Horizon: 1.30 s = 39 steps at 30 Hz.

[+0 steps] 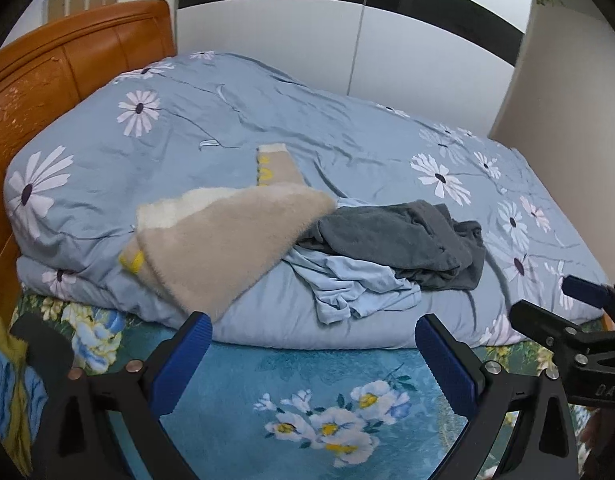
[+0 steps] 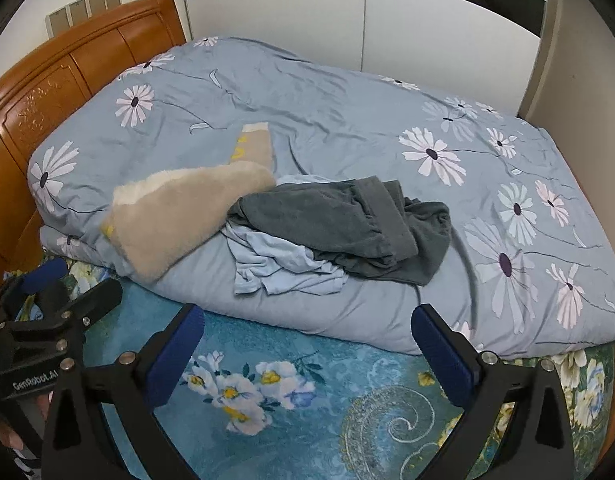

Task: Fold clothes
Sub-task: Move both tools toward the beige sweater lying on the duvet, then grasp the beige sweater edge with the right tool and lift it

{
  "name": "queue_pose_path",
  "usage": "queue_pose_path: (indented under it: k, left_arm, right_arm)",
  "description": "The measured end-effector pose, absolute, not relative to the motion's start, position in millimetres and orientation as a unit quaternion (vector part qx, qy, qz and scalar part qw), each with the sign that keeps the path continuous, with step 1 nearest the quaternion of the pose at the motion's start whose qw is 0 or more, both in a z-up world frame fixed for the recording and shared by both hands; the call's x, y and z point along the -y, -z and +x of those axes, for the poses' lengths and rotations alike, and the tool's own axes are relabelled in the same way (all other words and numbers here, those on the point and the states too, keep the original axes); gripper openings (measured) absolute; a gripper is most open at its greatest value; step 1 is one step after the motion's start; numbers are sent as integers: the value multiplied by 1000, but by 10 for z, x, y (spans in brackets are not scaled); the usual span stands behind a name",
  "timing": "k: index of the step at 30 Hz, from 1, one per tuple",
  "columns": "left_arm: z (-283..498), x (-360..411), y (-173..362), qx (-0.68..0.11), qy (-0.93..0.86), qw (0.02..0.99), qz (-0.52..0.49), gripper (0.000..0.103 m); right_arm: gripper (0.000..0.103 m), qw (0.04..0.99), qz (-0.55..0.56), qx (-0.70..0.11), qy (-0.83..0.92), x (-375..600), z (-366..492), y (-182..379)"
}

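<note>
Left wrist view: the left gripper [image 1: 311, 344] stands wide open with nothing between its blue pads, above the teal floral blanket [image 1: 235, 376]; beyond it, on the folded blue daisy duvet [image 1: 243, 128], lies the heap of clothes: a beige fleece garment [image 1: 227, 236] to the left, a grey garment [image 1: 395, 240] to the right, a pale blue garment [image 1: 347, 284] nearest.

Right wrist view: the right gripper [image 2: 307, 336] gapes equally wide, empty; the same heap lies just beyond its tips; the orange headboard [image 2: 67, 76] stands far left.
</note>
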<state>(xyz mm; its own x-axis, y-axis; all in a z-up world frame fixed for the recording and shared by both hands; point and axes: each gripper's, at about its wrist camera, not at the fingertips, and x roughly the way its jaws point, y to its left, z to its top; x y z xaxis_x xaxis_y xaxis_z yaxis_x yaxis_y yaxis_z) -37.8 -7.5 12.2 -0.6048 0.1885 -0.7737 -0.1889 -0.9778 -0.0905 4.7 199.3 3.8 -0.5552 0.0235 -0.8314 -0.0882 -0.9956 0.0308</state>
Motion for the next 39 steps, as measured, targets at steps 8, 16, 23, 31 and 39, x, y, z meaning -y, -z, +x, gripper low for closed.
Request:
queue_pose_path:
  k: [8, 16, 23, 31, 39]
  left_arm:
    - [-721, 179, 139, 0, -893, 111, -435, 103]
    - [-997, 311, 384, -10, -900, 94, -425, 103]
    - [-1157, 436, 556, 14, -902, 83, -423, 103]
    - [-1192, 550, 714, 19, -900, 69, -429, 103]
    - [-827, 1110, 884, 41, -895, 11, -444, 103]
  right_arm:
    - [103, 29, -494, -17, -869, -1864, -357, 284]
    - [103, 17, -506, 4, -862, -1789, -710, 567]
    - [103, 2, -511, 15, -859, -1742, -918, 769]
    - [103, 1, -519, 26, -854, -1663, -1085, 946]
    - [103, -49, -520, 55, -851, -1087, -1331, 1043]
